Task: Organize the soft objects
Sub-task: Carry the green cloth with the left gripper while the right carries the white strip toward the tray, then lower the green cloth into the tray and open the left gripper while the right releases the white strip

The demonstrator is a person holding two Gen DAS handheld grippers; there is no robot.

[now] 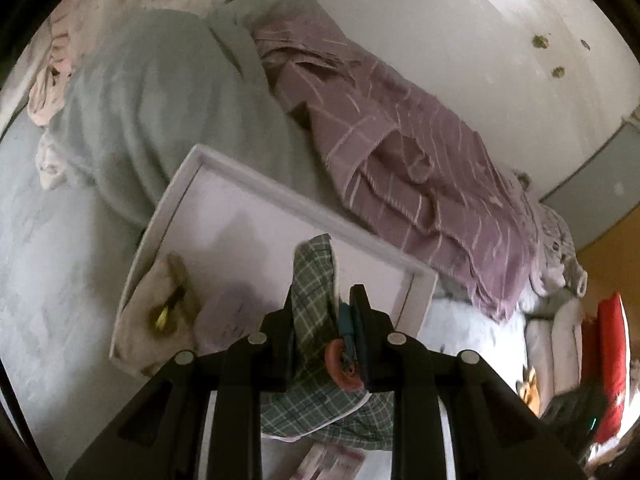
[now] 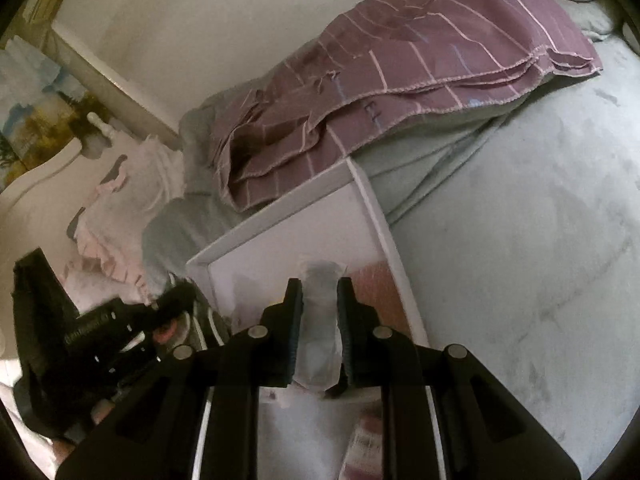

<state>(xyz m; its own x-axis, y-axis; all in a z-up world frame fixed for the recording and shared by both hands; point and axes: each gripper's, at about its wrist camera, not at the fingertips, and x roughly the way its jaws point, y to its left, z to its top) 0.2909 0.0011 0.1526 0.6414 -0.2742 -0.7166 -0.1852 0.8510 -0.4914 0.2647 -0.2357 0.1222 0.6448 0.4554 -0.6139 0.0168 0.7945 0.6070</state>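
Left tool (image 1: 322, 304) clamped on checked cloth (image 1: 312, 280) | right tool (image 2: 319, 300) clamped on clear packet (image 2: 320, 320) | both were best kept pinched, lowered flat into white tray (image 1: 280, 196).

A landscape painting (image 2: 36, 100) leans by the white wall (image 2: 192, 28) (a red object (image 1: 610, 364) sits elsewhere, blurred).

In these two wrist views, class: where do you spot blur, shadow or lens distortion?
Left wrist view: fisheye bends the white tray rim; dim light, the cream cloth smeared by motion. Right wrist view: the left gripper blurred at the frame's left; the purple blanket fairly sharp; dark corners in both.
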